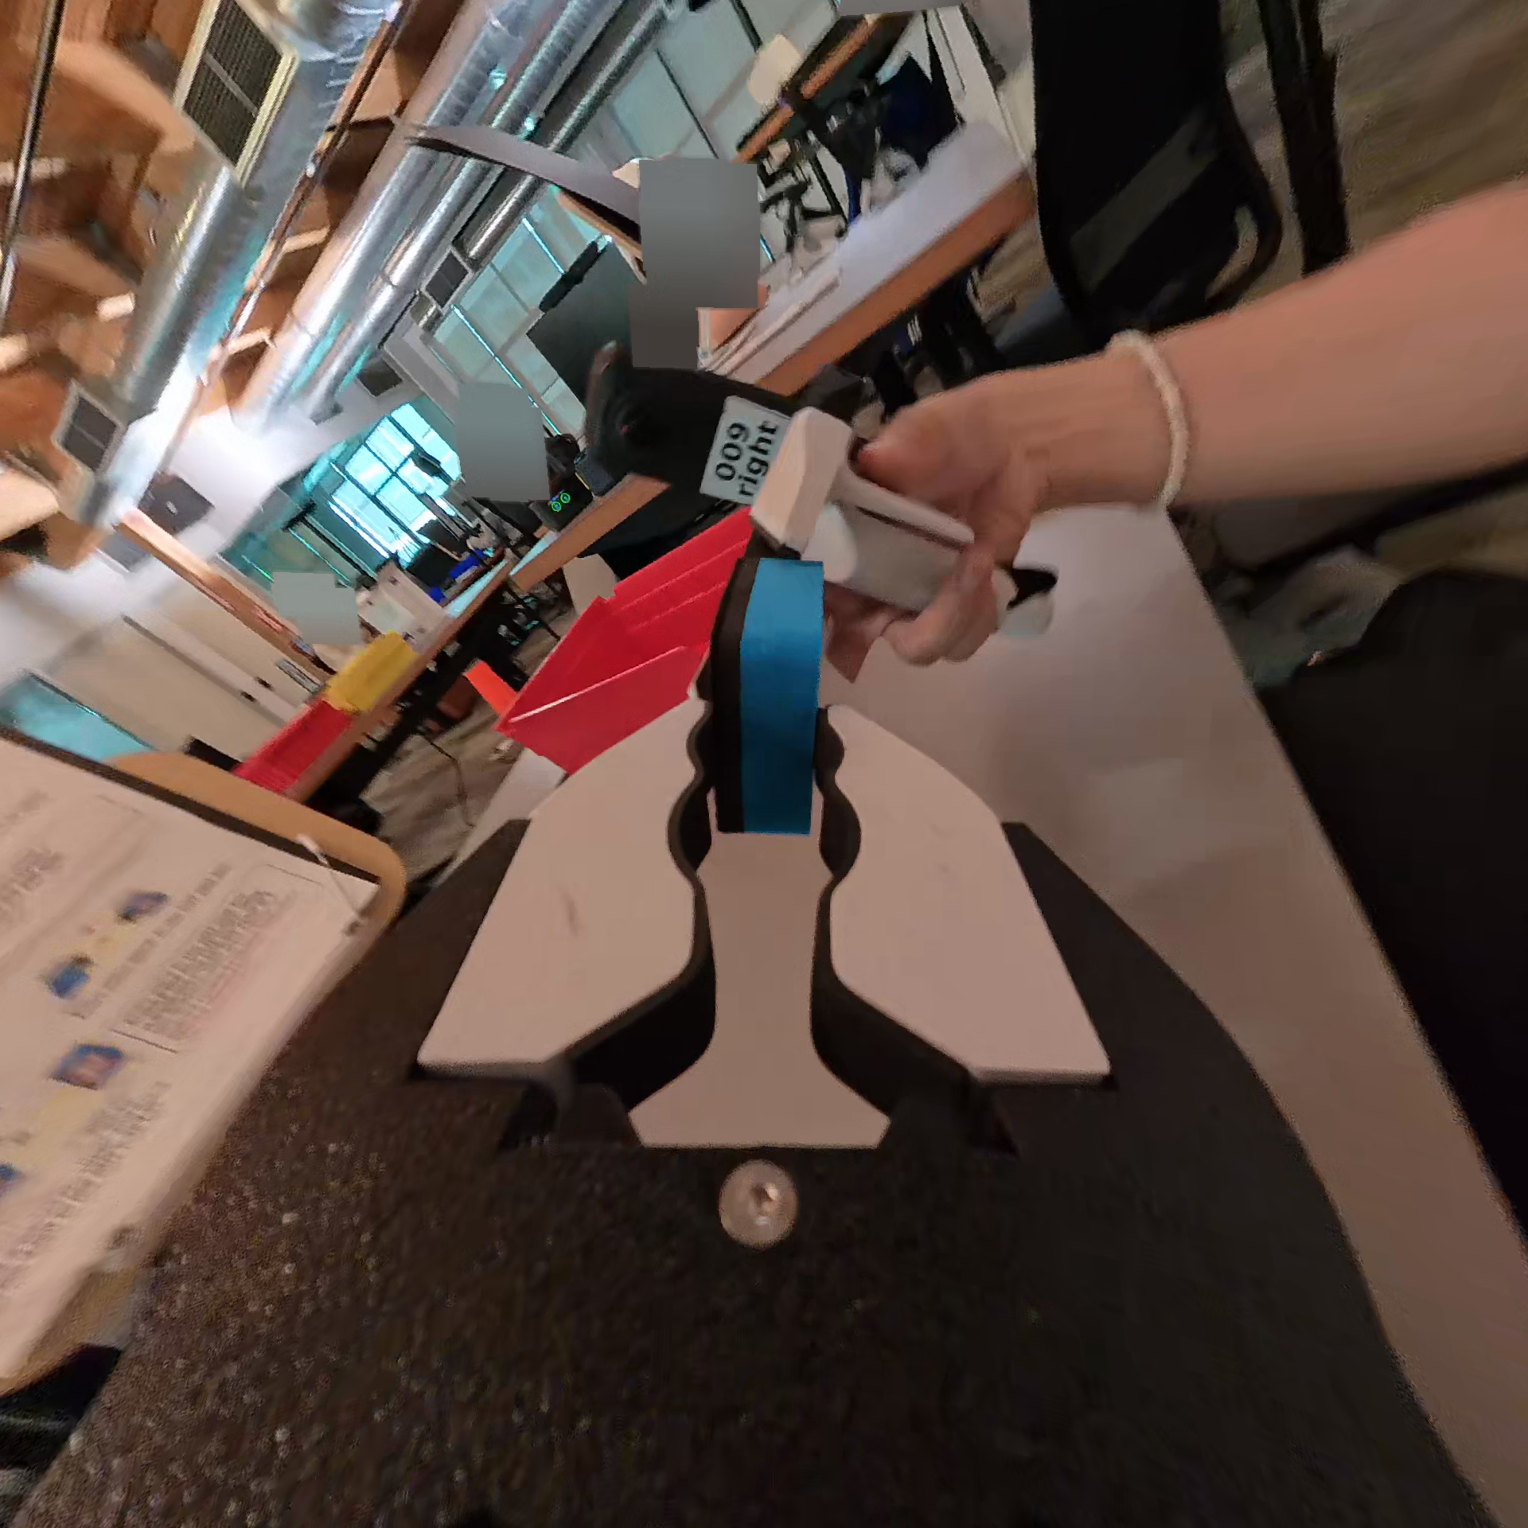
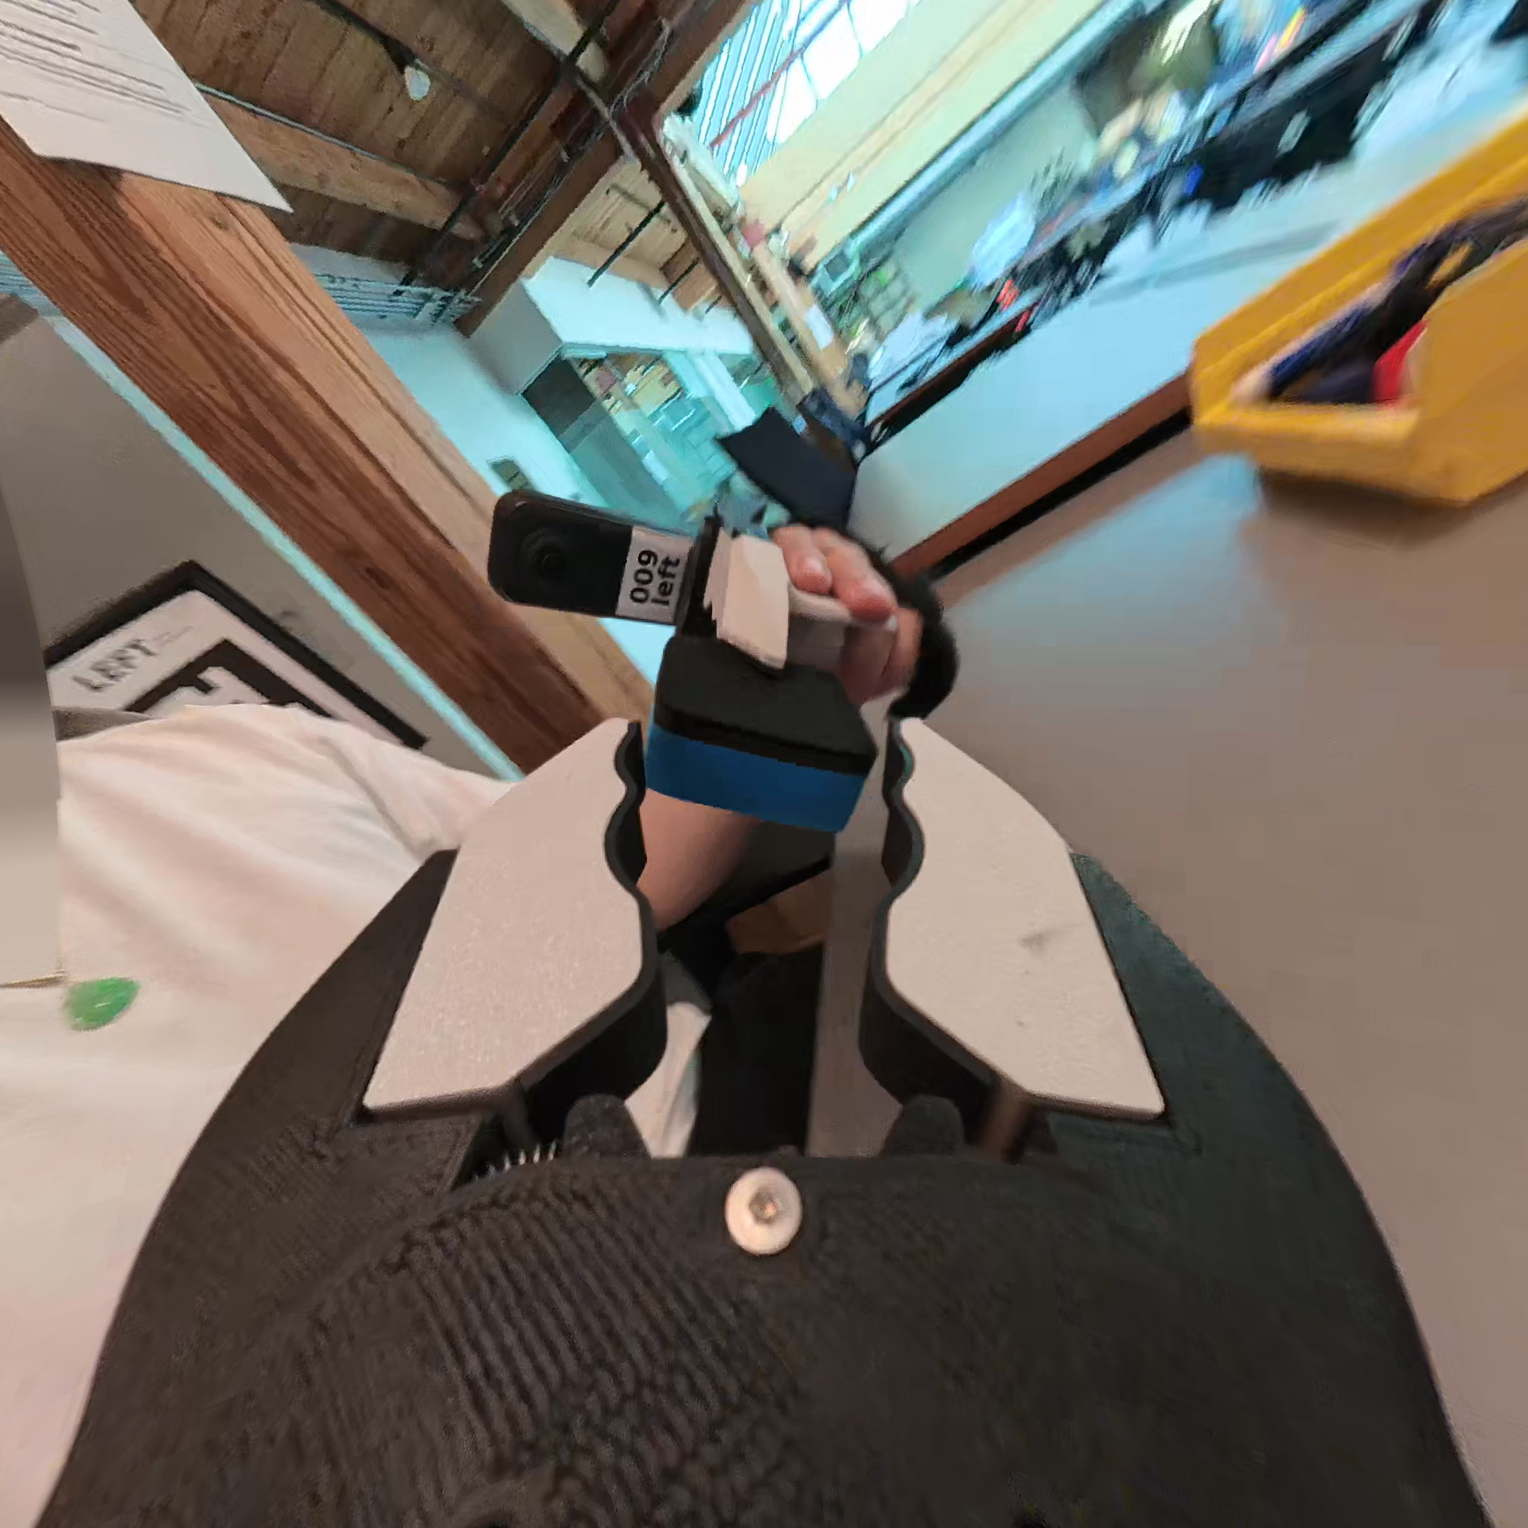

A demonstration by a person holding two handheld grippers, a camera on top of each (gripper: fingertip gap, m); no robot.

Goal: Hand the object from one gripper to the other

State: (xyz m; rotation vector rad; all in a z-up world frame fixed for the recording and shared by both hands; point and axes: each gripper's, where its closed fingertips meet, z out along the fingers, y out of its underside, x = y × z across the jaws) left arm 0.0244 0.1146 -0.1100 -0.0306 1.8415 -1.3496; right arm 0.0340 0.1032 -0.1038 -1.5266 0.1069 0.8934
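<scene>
A blue and black block (image 1: 777,703) stands between the fingertips of my left gripper (image 1: 765,728), which is shut on its lower part. My right gripper (image 1: 814,513), held by a hand, sits at the block's upper end. In the right wrist view the block (image 2: 744,785) lies between the tips of my right gripper (image 2: 756,744). Its jaws stand on either side of the block with a narrow gap on each side. The left gripper (image 2: 744,612) and its camera show just beyond the block.
The grey table (image 1: 1116,785) lies under both grippers. Red bins (image 1: 628,661) stand behind the block, and a yellow bin (image 2: 1364,397) is at the far right. There is a wooden post (image 2: 289,397) at the left. A printed sheet (image 1: 124,992) lies at the left. A bare forearm (image 1: 1323,347) reaches in from the right. Less than 4 cm separates the two grippers' tips.
</scene>
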